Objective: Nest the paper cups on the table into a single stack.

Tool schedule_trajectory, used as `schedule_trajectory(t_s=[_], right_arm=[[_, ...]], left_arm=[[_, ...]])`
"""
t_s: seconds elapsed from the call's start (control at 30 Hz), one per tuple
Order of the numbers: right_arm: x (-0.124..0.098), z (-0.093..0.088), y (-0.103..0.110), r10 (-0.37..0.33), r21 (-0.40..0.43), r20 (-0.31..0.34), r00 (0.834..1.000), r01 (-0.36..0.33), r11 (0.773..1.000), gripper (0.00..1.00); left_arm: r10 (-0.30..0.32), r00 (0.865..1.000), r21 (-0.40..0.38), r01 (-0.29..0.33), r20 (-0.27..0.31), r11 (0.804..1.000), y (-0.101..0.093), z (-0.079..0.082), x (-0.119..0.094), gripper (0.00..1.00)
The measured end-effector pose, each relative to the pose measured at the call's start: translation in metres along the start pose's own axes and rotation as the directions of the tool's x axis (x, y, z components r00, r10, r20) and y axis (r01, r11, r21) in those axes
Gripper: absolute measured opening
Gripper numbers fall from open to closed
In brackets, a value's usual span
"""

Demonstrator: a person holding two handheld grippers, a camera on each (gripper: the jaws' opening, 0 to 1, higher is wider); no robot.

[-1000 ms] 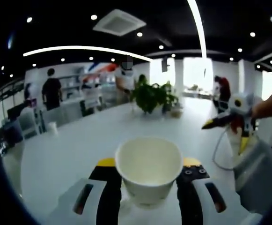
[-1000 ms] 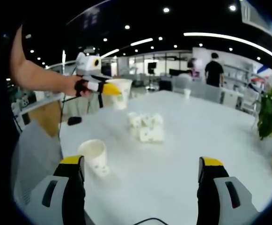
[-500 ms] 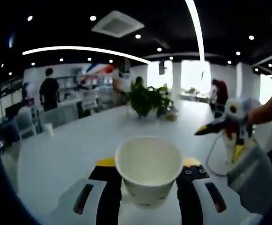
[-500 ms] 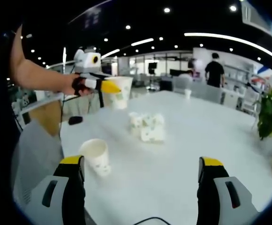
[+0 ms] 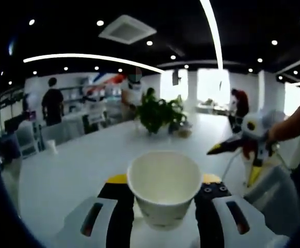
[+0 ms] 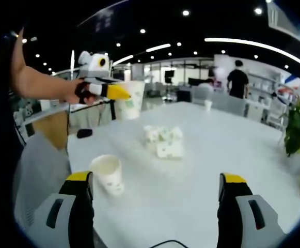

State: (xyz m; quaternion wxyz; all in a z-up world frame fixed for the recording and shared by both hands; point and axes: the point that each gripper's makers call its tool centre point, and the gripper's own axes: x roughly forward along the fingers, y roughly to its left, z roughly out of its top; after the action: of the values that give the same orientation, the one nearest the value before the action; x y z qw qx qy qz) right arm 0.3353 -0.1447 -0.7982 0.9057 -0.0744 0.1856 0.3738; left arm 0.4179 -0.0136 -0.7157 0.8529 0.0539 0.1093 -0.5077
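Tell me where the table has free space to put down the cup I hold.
The table is bare between the cluster of cups and the plant. It is tighter near the single cup, by the table's edge.

left gripper clamped, right gripper spread

left gripper at lower centre grips a paper cup between its jaws; right gripper at the bottom holds its jaws wide apart.

Both views face each other low across the same table.
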Motion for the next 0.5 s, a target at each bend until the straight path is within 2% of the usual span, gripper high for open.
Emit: schedule_trajectory(t_s=[0.5], right_arm=[[-0.003, 0.001, -0.002, -0.004, 0.000, 0.002, 1.000, 0.004, 1.000, 1.00]], left_arm=[[-0.022, 1.000, 0.013, 0.022, 0.020, 1.000, -0.019, 0.019, -0.003, 0.43]])
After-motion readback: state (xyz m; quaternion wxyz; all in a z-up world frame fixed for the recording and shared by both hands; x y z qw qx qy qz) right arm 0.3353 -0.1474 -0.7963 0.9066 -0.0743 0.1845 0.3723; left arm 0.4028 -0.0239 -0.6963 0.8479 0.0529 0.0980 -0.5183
